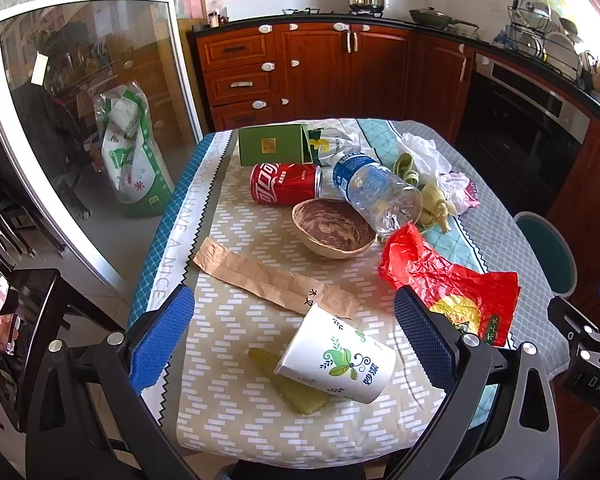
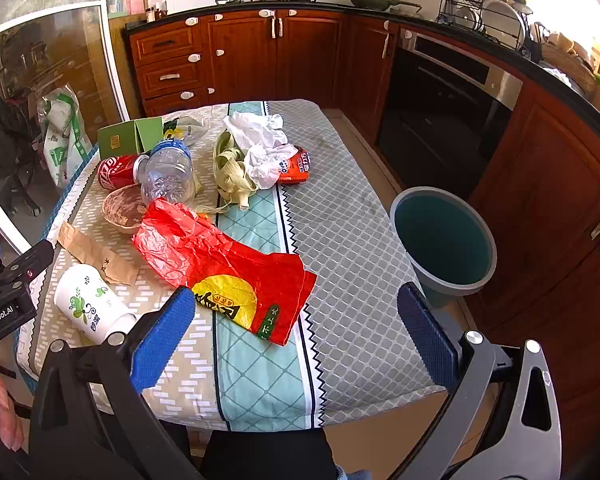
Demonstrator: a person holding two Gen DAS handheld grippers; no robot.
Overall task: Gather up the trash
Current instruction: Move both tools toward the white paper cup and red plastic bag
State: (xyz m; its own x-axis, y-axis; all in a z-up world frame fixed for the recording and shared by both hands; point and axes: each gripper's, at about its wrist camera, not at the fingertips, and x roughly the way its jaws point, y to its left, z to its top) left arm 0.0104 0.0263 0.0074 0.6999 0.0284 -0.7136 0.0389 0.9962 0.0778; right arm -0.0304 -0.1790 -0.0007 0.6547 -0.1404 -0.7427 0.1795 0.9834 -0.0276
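My left gripper [image 1: 294, 330] hangs spread wide and empty over the near edge of the table [image 2: 352, 240], and the paper cup [image 1: 336, 354] lies on its side directly ahead between the two blue pads, a little below them and not touching either. Its long axis runs slantwise, with the open mouth toward the near left and the base toward the right, so I judge a grasp across the cup's body needs the wrist turned to square the pads with that axis. A flat yellowish scrap [image 1: 290, 384] sits partly under the cup's mouth, and the brown paper bag [image 1: 268, 278] lies just beyond it. My right gripper [image 2: 296, 330] is likewise released and holds nothing; the red plastic bag [image 2: 224, 264] lies just ahead of it, nearer its left pad, its long side running away toward the upper left. The cup is plainly the left hand's to take, the red bag the right's. The right wrist view shows what the left scarcely does: the teal bin [image 2: 444, 240] standing on the floor beside the table's right edge, well apart from the cup, open side up. The left view gives the better look at the cola can [image 1: 286, 183], the clear bottle [image 1: 374, 192] and the brown bowl [image 1: 334, 228] crowded together farther back.
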